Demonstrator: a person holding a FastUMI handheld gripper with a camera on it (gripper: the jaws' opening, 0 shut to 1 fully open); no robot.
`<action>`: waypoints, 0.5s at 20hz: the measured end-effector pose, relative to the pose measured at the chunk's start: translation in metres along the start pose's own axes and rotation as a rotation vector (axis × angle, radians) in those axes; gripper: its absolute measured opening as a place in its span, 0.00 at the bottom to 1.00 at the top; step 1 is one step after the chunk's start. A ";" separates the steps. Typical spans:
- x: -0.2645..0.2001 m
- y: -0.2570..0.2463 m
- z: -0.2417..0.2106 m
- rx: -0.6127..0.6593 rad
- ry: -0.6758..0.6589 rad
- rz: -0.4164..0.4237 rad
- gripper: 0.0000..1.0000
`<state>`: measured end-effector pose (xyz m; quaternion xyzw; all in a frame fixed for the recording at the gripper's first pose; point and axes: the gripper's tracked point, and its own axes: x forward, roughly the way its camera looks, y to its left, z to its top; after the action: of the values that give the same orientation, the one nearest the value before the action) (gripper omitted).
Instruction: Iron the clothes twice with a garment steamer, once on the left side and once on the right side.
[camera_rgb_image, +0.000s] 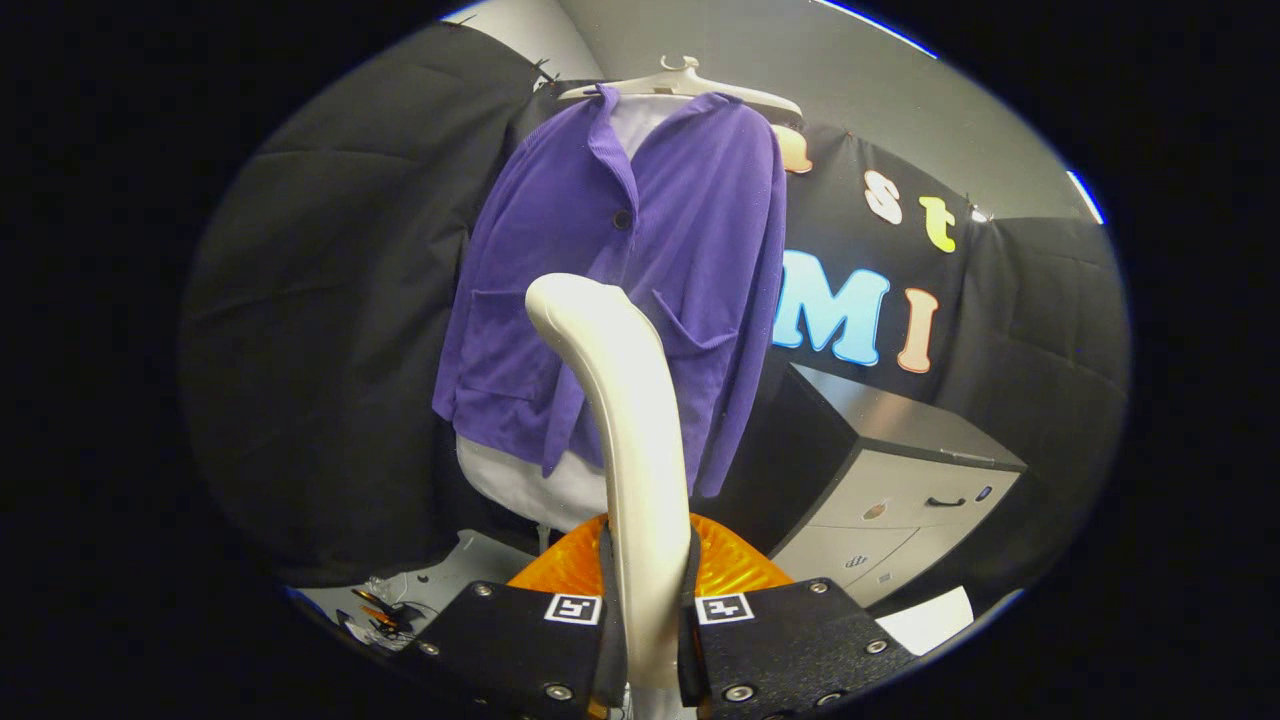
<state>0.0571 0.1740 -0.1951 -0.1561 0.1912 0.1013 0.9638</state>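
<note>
A purple corduroy jacket (640, 290) hangs on a white hanger (690, 85) against the booth wall, over a white garment (530, 480) that shows below its hem. My gripper (648, 570) is shut on the garment steamer's cream handle (625, 400), with both fingers pressing its sides. The handle rises between the fingers and curves toward the jacket's lower middle. The steamer's orange body (560, 565) sits just beyond the fingers. Its head is hidden behind the handle, so contact with the jacket cannot be told.
A grey cabinet with drawers (900, 490) stands to the right of the jacket, beyond the fingers. A light surface with small cables and clutter (400, 600) lies low on the left. White paper (930, 620) lies low on the right.
</note>
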 end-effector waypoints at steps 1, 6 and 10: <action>-0.001 0.004 0.010 -0.008 -0.016 0.004 0.20; -0.011 0.031 0.077 -0.011 -0.149 0.050 0.20; -0.014 0.048 0.126 -0.011 -0.244 0.076 0.20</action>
<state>0.0752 0.2597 -0.0913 -0.1406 0.0778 0.1571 0.9744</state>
